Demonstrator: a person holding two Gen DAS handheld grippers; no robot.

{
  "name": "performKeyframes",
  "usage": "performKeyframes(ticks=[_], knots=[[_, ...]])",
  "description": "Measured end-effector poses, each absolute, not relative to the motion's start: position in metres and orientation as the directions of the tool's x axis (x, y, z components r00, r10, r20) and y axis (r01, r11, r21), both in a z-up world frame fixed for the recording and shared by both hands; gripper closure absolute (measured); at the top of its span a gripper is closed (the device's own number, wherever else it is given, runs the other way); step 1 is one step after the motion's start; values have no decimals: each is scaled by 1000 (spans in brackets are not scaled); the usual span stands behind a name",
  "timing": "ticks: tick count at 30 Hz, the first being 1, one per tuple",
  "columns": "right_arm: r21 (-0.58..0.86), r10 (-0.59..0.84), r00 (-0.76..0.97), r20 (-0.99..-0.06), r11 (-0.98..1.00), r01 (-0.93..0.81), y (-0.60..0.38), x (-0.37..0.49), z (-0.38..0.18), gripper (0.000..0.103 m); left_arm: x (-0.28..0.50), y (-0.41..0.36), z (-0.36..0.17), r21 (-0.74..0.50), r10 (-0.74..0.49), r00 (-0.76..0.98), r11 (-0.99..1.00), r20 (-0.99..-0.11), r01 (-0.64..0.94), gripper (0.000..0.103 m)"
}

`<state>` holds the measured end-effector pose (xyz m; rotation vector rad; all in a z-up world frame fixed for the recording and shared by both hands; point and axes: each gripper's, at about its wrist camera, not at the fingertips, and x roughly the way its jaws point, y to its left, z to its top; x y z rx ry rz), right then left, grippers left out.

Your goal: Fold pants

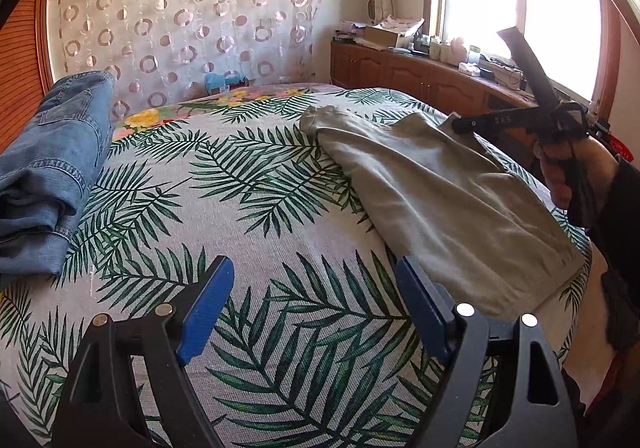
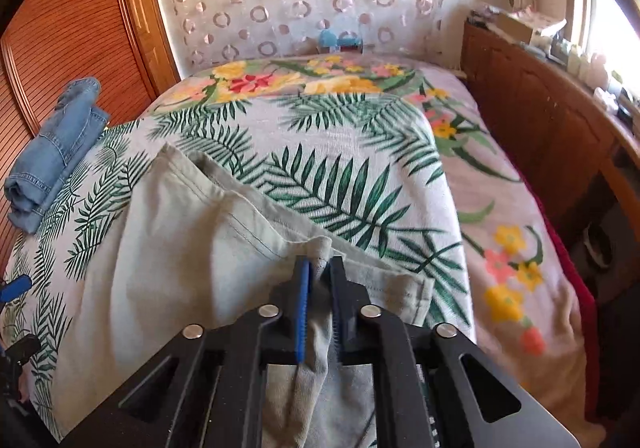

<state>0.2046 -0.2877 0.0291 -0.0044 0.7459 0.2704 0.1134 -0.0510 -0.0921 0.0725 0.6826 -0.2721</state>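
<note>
Light grey-green pants (image 1: 440,188) lie partly folded on the leaf-print bedspread (image 1: 260,208), toward its right side. My right gripper (image 2: 320,268) is shut on a bunched edge of the pants (image 2: 180,248) and holds it slightly lifted. In the left wrist view the right gripper (image 1: 460,122) sits at the pants' far right edge, held by a hand (image 1: 568,176). My left gripper (image 1: 316,272) is open and empty, above the bedspread, just left of the pants' near end.
Folded blue jeans (image 1: 52,172) lie at the bed's left edge, also in the right wrist view (image 2: 56,152). A wooden cabinet (image 1: 420,76) with clutter runs along the right under the window. A slatted wooden door (image 2: 60,48) stands at left.
</note>
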Motion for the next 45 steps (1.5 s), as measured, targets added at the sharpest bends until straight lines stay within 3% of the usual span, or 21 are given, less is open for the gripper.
performKeyframes(ticks=[6, 20, 25, 33, 45], knots=[[81, 200, 759, -620, 978, -192, -309, 191, 44, 99, 114, -51, -92, -19, -222, 743, 962, -631, 272, 19], [71, 141, 728, -670, 989, -126, -318, 205, 28, 99, 114, -51, -92, -17, -221, 744, 962, -631, 272, 19], [57, 121, 731, -671, 992, -111, -321, 198, 32, 86, 113, -51, -92, -17, -221, 743, 962, -631, 271, 19], [105, 228, 732, -642, 972, -210, -317, 143, 27, 67, 113, -51, -92, -14, -220, 742, 962, -633, 273, 19], [14, 197, 717, -668, 967, -253, -304, 127, 13, 63, 114, -50, -93, -13, -219, 736, 961, -640, 275, 19]])
